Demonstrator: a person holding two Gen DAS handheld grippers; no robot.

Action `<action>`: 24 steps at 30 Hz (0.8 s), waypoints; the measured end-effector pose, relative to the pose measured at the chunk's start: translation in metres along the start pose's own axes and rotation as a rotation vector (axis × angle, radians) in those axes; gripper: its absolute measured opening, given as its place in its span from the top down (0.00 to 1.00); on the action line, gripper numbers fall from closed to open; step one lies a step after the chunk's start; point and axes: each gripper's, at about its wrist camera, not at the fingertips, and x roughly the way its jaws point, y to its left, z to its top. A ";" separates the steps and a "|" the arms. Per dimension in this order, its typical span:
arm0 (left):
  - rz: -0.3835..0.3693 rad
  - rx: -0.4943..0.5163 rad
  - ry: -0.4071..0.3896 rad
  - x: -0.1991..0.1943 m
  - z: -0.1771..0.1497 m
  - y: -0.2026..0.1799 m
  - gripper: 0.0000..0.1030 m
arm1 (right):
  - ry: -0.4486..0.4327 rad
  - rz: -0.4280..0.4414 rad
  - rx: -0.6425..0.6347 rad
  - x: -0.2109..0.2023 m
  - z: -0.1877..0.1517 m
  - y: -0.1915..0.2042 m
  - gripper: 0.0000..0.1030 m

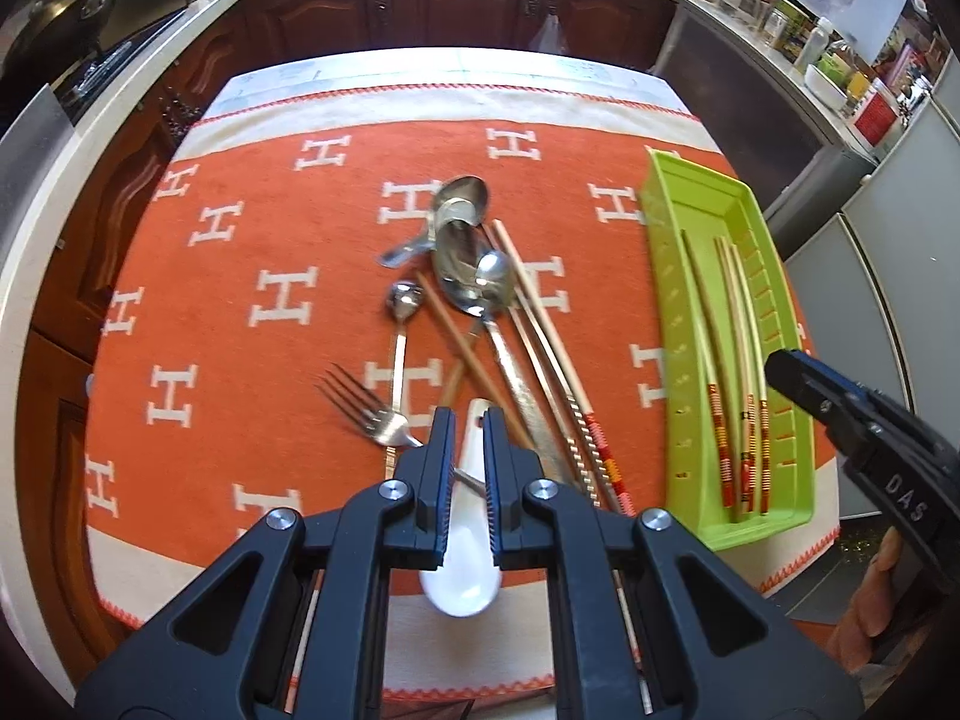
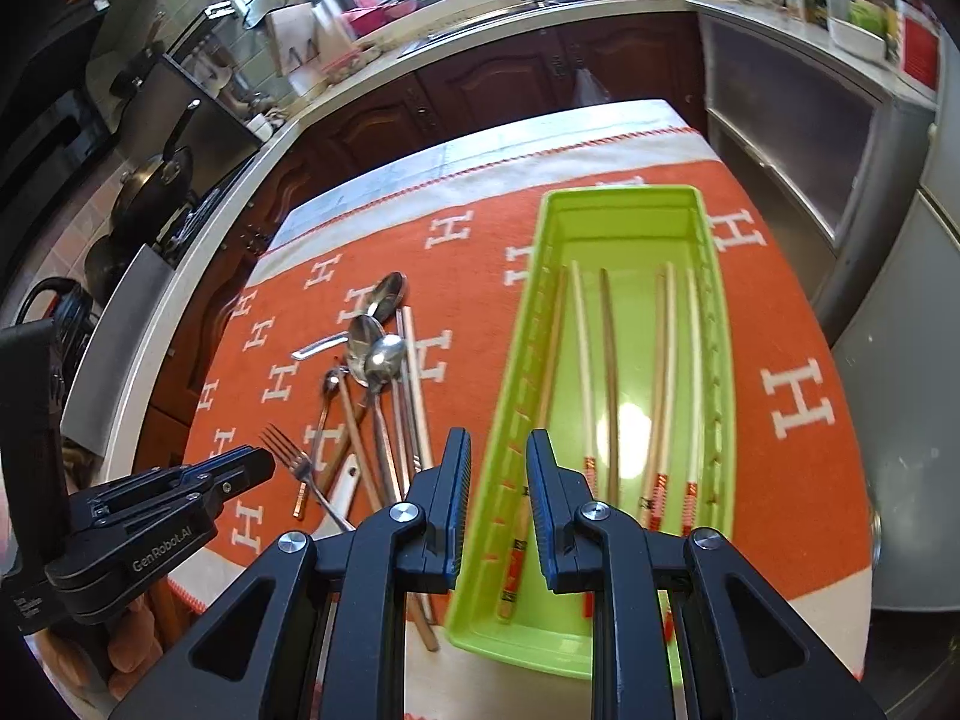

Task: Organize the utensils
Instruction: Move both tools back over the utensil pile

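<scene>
Green tray (image 2: pixel 606 222) holds several chopsticks (image 2: pixel 609 384); the spoons (image 1: pixel 474 264) and fork (image 1: pixel 360 402) are piled just left of it. Your left gripper (image 1: pixel 462 420) is nearly closed, empty; your right gripper (image 2: pixel 495 468) is narrowly parted, empty. Take one utensil cleanly.

You have a jumbled pile of metal spoons (image 1: pixel 474 264), a fork (image 1: pixel 366 408), a white ceramic spoon (image 1: pixel 465 570) and chopsticks (image 1: pixel 558 372) beside the green tray (image 2: pixel 714 312), where several chopsticks lie lengthwise.
</scene>
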 end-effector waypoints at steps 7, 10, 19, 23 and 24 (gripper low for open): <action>0.056 -0.021 -0.031 -0.013 0.024 0.040 0.94 | 0.003 0.034 -0.070 0.003 0.032 0.029 0.82; 0.062 -0.063 -0.043 -0.017 0.034 0.061 0.94 | 0.019 0.060 -0.077 0.010 0.045 0.041 0.79; 0.025 -0.141 -0.012 0.001 0.046 0.099 0.94 | 0.097 0.099 -0.137 0.061 0.076 0.084 0.74; -0.004 -0.161 0.023 0.018 0.043 0.102 0.94 | 0.160 0.108 -0.147 0.090 0.075 0.096 0.74; -0.010 -0.163 0.030 0.022 0.041 0.103 0.94 | 0.172 0.114 -0.149 0.096 0.073 0.097 0.74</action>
